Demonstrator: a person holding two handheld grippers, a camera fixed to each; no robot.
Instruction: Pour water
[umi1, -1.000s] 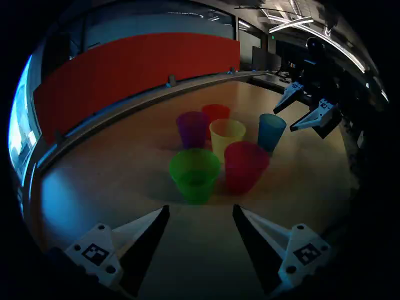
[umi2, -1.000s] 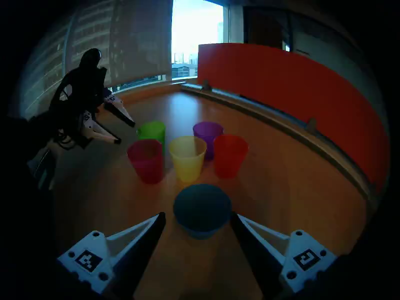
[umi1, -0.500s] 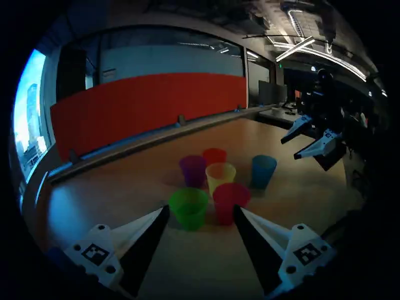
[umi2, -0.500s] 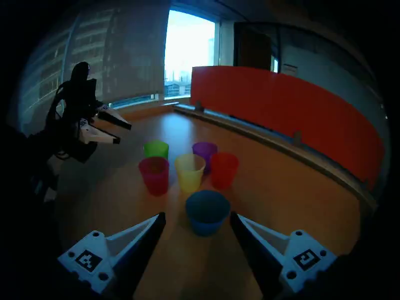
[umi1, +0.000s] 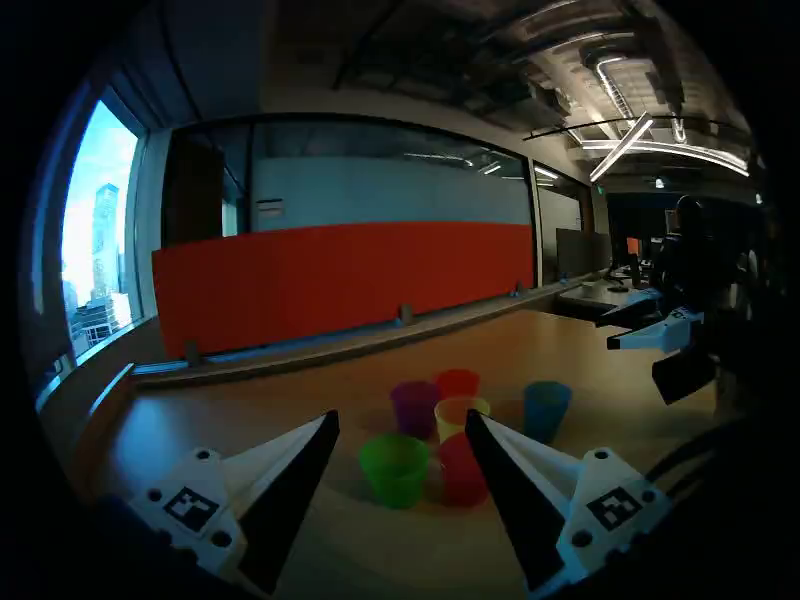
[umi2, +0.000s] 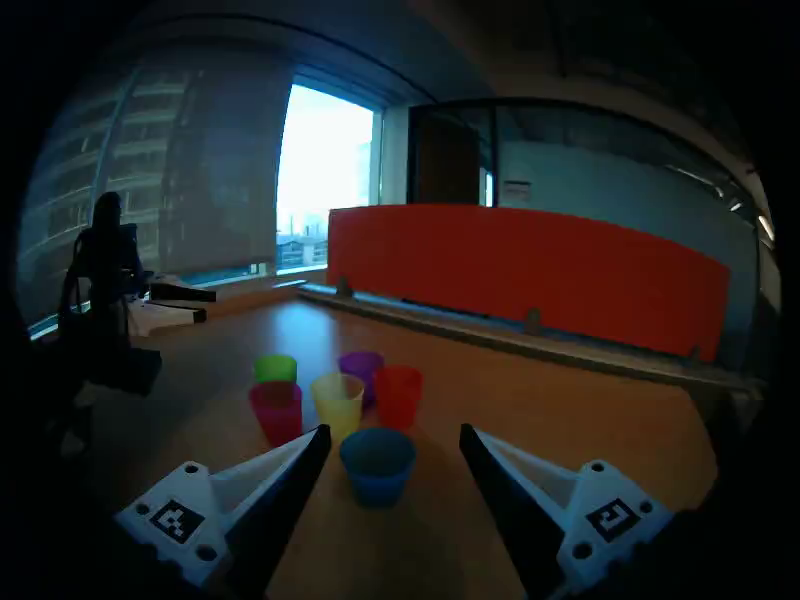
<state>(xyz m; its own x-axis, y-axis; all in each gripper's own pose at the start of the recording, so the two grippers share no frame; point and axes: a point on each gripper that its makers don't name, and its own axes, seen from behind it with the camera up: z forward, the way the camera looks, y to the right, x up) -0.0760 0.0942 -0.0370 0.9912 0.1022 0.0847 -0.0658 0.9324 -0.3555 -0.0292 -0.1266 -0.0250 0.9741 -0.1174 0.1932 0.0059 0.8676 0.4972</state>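
Translucent, smooth plastic cups (umi1: 395, 468) on a faintly glossy wood-look table (umi1: 250, 425)

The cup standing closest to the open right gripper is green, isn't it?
No, it is the blue cup that stands closest to the open right gripper, as the right gripper view shows; the green cup stands farther back.

Left tool (umi1: 400, 416) spread wide, green cup (umi1: 395, 468) nearest ahead, pink-red cup (umi1: 462, 472) beside it, wooden table (umi1: 200, 420)

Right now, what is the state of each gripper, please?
Left gripper: open, fingers apart, holding nothing.
Right gripper: open, fingers apart, holding nothing.
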